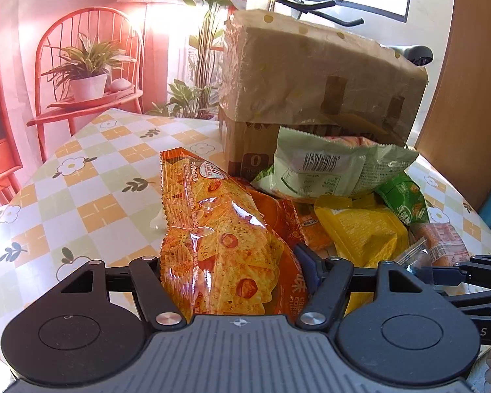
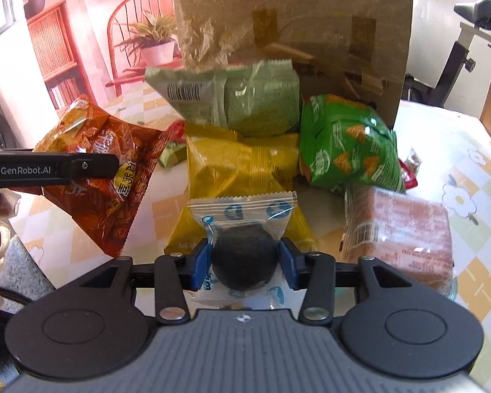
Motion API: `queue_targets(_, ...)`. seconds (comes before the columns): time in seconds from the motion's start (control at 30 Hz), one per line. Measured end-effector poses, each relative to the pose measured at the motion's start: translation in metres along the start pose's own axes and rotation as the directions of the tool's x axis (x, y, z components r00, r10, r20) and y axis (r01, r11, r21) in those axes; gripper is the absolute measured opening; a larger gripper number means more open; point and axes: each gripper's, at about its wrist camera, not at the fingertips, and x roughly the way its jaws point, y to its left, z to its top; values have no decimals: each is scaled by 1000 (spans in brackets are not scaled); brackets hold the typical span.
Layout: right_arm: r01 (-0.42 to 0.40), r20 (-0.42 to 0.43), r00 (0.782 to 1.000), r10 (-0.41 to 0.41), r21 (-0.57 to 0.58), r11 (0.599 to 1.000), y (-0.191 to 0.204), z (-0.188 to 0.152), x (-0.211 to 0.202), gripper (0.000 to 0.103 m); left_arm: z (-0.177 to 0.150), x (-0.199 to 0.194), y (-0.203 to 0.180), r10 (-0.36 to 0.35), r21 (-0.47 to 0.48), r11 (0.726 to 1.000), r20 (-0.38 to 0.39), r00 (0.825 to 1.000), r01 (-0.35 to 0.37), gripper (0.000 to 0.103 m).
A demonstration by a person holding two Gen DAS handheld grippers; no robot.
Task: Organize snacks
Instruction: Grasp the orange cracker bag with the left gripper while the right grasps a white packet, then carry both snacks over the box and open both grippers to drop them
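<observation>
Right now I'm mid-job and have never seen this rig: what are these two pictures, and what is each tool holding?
There is no robot arm: a person carries a two-finger tool in each hand, with a camera looking along its fingers. The left camera shows the left gripper closed on an orange chip bag. The right camera shows the right gripper pinching a clear packet with a dark round snack. Ahead on the checked tablecloth lie a yellow bag, a pale green bag, a bright green bag and a pink pack, before a paper-covered box.

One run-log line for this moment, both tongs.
left tongs: shut on orange chip bag | right tongs: shut on clear-wrapped dark ball snack | rest: piled before cardboard box
</observation>
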Motion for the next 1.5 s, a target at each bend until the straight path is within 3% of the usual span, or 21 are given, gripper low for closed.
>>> queue_targets(0.17, 25, 113, 993, -23, -16, 1000, -5, 29, -23, 47, 22, -21, 1, 19, -7, 1000, 103, 995, -18, 72)
queue_targets(0.4, 47, 242, 970, -28, -70, 996, -19, 96, -42, 47, 84, -36, -9, 35, 19, 999, 248, 968, -41, 72)
queue_targets(0.73, 109, 367, 928, -71, -85, 990, -49, 181, -51, 47, 184, -25, -38, -1, 56, 998, 346, 938, -19, 72)
queue_targets(0.83, 108, 368, 927, -79, -57, 993, -64, 206, -44, 47, 220, -12, -52, 2, 94, 995, 357, 934, -38, 72)
queue_targets(1.0, 110, 354, 931, -93, -29, 993, -84, 241, -26, 47, 274, 22, -75, 4, 158, 986, 324, 946, -59, 72)
queue_targets(1.13, 108, 334, 937, -99, -7, 994, -99, 264, -5, 47, 298, 63, -87, 40, 212, 972, 271, 962, -100, 72)
queue_targets(1.37, 115, 243, 963, -117, 23, 993, -118, 274, 40, 47, 296, 125, -95, 72, 292, 950, 144, 987, -112, 73)
queue_targets(1.5, 110, 207, 972, -113, 30, 994, -127, 270, 54, 55, 291, 137, -82, 70, 250, 964, 107, 992, -95, 86)
